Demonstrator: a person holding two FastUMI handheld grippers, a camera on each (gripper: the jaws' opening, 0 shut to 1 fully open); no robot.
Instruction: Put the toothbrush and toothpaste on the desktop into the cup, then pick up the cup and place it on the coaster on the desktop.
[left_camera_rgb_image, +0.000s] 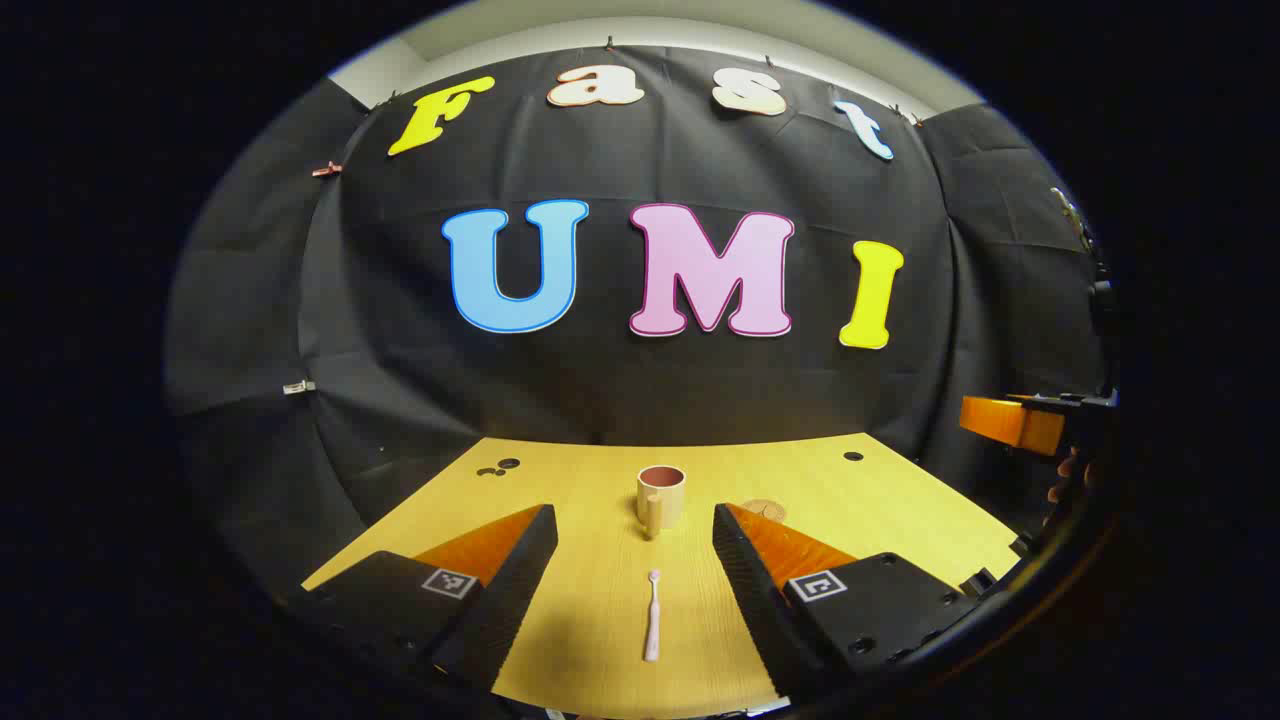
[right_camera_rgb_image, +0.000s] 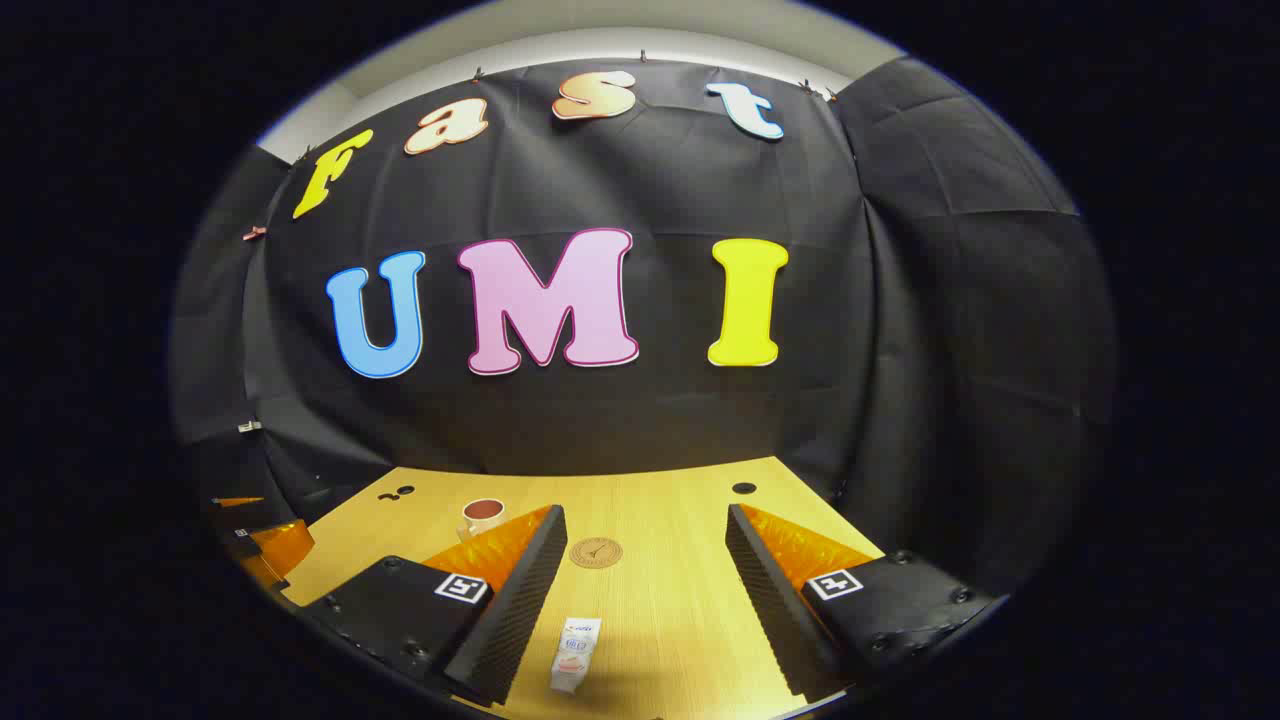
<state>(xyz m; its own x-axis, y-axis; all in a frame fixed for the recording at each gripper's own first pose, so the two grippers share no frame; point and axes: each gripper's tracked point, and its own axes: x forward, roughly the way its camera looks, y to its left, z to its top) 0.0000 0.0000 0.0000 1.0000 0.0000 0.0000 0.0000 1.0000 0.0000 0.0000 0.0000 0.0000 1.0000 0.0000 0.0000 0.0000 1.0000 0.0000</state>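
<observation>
A pink toothbrush lies lengthwise on the wooden desktop, between the fingers of my open left gripper. Beyond it stands a beige cup with a handle facing me. A round brown coaster lies to the cup's right, partly behind a finger. In the right gripper view, a white toothpaste tube lies between the fingers of my open right gripper. The coaster sits farther ahead and the cup stands at the left, partly hidden by a finger.
Small dark holes mark the desktop near its far edge. The other gripper with a hand hangs at the right edge of the left gripper view. Another gripper part shows at the left edge of the right gripper view.
</observation>
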